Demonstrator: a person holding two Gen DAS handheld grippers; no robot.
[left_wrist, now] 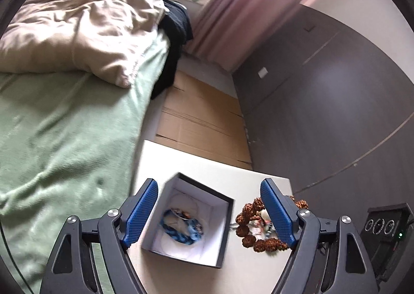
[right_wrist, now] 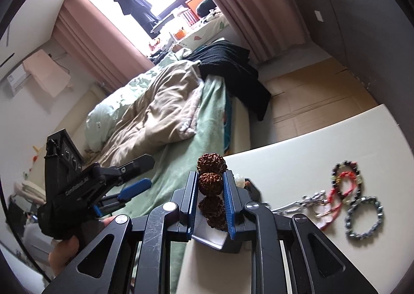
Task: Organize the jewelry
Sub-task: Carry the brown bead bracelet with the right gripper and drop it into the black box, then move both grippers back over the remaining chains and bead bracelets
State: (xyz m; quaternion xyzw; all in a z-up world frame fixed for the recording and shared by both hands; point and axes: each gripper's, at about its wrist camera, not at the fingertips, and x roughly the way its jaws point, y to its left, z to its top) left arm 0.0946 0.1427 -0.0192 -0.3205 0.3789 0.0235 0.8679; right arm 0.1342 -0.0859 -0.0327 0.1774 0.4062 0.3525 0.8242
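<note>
Bedroom scene, viewed from both wrist cameras. A cream desk is seen standing beside a bed that is covered with a green sheet and a crumpled beige duvet; dark clothing is draped over the bed's far corner. Flattened cardboard is laid on the floor between the bed and a grey wardrobe, and pink curtains are drawn back from a bright window.

An open black box with a white lining is placed on the desk, and a blue bracelet is seen lying inside it. The left hand-held gripper is held over the box with its jaws spread wide and nothing between its pads.

The right hand-held gripper is closed on a rudraksha bead bracelet, whose brown beads are pinched between the blue pads, just beside the box. Further to the right on the desk are laid a red cord bracelet, a dark bead bracelet, a metallic bead bracelet and a silver chain, close together and partly overlapping.
</note>
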